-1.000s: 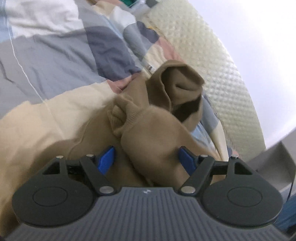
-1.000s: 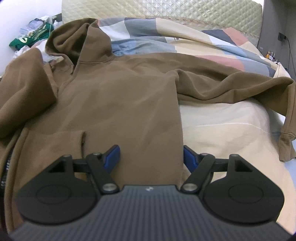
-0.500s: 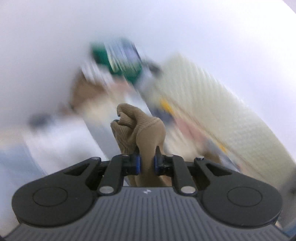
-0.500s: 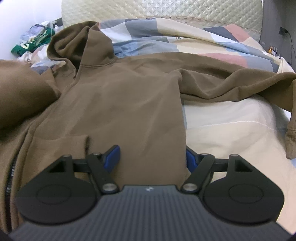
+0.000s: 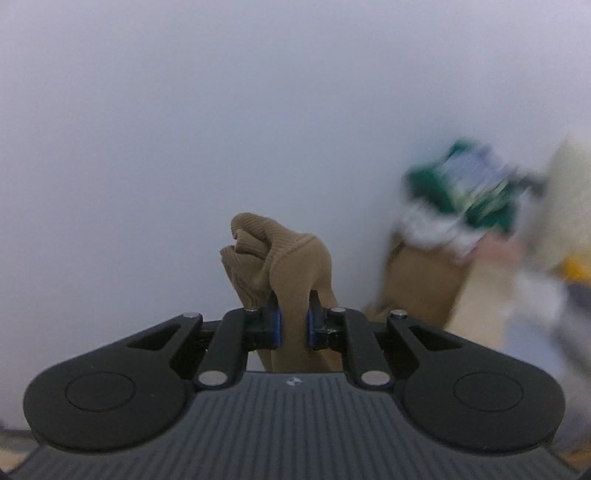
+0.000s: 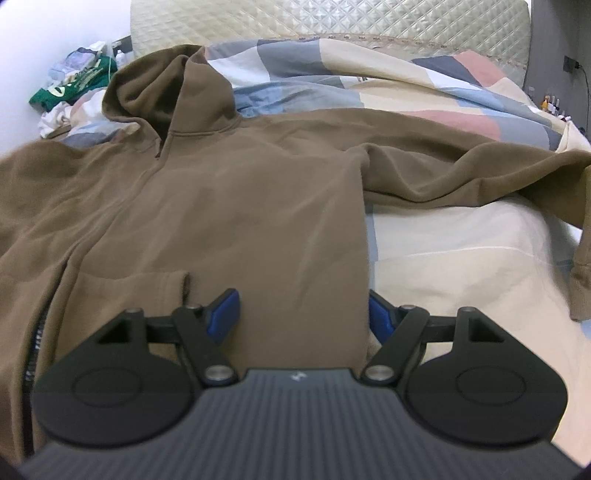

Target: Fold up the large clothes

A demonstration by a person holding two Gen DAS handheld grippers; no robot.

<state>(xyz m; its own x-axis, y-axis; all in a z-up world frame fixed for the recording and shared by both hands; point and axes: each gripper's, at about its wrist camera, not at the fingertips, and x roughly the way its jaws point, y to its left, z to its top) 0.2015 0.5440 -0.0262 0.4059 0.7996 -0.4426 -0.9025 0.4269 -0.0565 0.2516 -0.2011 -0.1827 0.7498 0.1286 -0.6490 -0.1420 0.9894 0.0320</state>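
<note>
A brown zip hoodie point(image 6: 240, 206) lies front up on the bed, hood point(image 6: 166, 70) toward the headboard. Its right sleeve point(image 6: 461, 173) stretches across the bed, and the cuff point(image 6: 580, 273) hangs at the right edge. My right gripper point(image 6: 301, 314) is open, low over the hoodie's lower right part, its jaws astride the side edge. My left gripper point(image 5: 293, 325) is shut on the other sleeve's ribbed cuff point(image 5: 273, 251) and holds it up in the air against a white wall.
A patchwork duvet point(image 6: 369, 85) covers the bed in front of a quilted cream headboard point(image 6: 332, 18). A pile of green and white clothes point(image 6: 74, 88) lies at the far left, also blurred in the left wrist view point(image 5: 465, 195). A dark cabinet point(image 6: 557, 55) stands at the right.
My left gripper shut on the sleeve cuff, lifted it off the bed and swung left toward the wall. My right gripper stayed open and moved slightly forward over the hoodie.
</note>
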